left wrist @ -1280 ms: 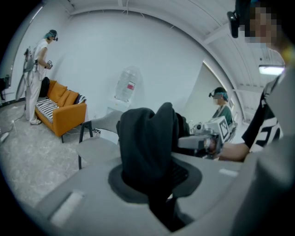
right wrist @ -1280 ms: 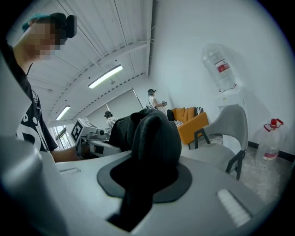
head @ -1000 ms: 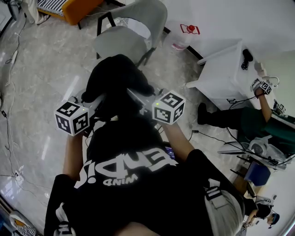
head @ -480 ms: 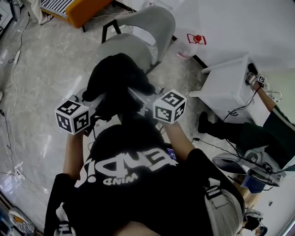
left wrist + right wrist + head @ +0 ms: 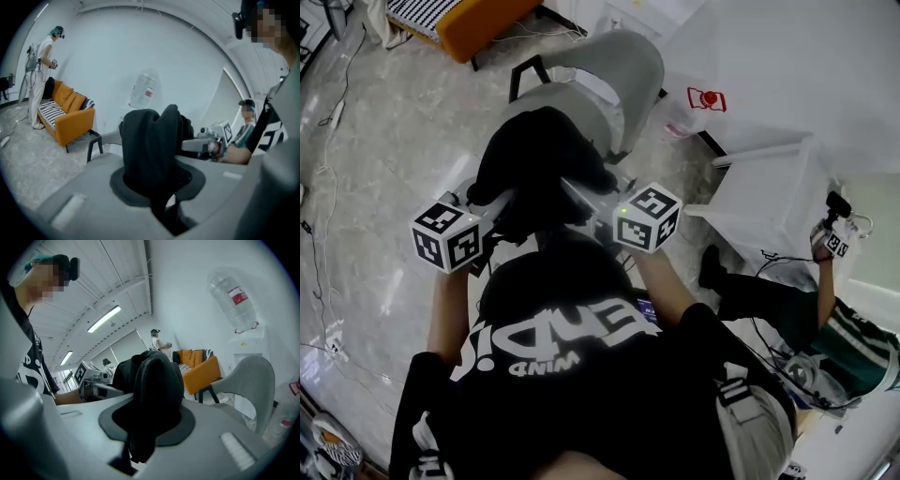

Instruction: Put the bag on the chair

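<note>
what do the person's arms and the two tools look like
The left tool and right tool are light grey plastic with dark grey jaw linings; each carries a white cube with black square markers. The arms are bare below the short sleeves of a black T-shirt with white lettering.

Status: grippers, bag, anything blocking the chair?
Left gripper and right gripper both shut on black bag. Bag aloft near grey chair, not yet on seat. Nothing seen blocking.
</note>
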A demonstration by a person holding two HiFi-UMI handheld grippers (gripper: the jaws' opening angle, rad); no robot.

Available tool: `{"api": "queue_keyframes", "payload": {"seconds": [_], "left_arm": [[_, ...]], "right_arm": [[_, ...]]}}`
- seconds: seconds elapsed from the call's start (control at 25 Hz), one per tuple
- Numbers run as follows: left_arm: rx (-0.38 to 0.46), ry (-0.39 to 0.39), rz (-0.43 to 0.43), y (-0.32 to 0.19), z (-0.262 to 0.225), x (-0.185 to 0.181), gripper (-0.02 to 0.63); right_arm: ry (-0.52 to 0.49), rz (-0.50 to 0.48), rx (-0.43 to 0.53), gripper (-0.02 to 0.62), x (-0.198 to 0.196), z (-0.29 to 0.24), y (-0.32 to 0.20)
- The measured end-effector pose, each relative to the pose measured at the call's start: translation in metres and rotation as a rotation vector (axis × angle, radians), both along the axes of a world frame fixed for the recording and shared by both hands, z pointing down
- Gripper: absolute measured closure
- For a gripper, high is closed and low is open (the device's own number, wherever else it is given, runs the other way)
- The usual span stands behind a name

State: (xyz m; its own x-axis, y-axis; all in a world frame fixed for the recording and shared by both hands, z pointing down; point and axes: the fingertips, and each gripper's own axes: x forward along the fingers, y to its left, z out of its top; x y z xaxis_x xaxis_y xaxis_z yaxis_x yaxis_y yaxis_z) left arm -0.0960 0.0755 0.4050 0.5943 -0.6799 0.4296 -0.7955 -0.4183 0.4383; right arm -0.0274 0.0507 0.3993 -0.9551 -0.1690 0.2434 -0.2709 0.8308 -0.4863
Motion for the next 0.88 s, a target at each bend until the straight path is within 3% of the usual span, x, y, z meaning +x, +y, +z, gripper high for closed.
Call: {"api": "queue_keyframes", "payload": {"seconds": [0.4, 0.88], "left_arm": [[0.006, 0.0, -0.012, -0.077, -0.005, -0.017, 0.532], [0.02, -0.003, 0.019, -0.165, -0.01, -0.043, 0.532]], "right_arm": [[0.009, -0.02, 0.008, 0.519, -0.017, -0.006, -0.077], [0.01, 0.027, 0.023, 0.518, -0.043, -0.012, -0.164]]}}
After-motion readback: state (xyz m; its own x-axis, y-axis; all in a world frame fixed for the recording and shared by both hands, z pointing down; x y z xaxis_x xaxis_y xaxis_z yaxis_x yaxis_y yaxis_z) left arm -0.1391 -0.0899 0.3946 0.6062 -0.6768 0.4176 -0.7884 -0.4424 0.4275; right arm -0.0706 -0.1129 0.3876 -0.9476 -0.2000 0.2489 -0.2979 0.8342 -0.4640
